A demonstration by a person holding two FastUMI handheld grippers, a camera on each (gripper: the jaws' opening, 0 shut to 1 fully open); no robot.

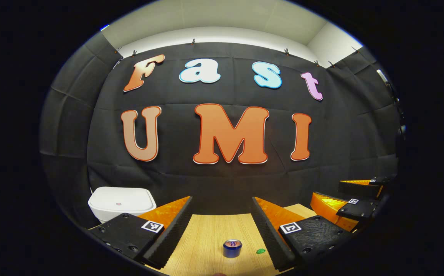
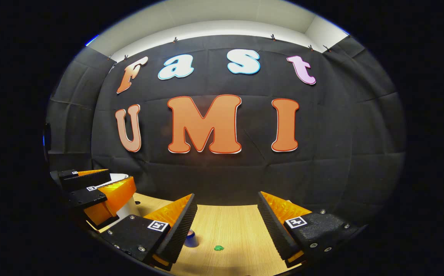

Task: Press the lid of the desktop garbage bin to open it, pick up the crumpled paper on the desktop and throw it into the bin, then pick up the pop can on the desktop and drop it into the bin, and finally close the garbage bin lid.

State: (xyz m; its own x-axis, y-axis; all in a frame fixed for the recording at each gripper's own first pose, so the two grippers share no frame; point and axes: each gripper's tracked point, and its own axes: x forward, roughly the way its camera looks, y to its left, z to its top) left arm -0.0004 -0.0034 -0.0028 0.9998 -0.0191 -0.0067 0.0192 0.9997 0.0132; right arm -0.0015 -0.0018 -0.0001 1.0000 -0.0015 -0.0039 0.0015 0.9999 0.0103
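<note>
Both grippers (left (image 1: pixel 222 226), right (image 2: pixel 227 226)) spread, bin (image 1: pixel 122 203) lid down, can (image 2: pixel 190 238) half hidden

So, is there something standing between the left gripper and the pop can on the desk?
Nothing visible does. In the left gripper view the pop can stands upright on bare table, ahead of the open left gripper. A small green speck lies beside it.
</note>
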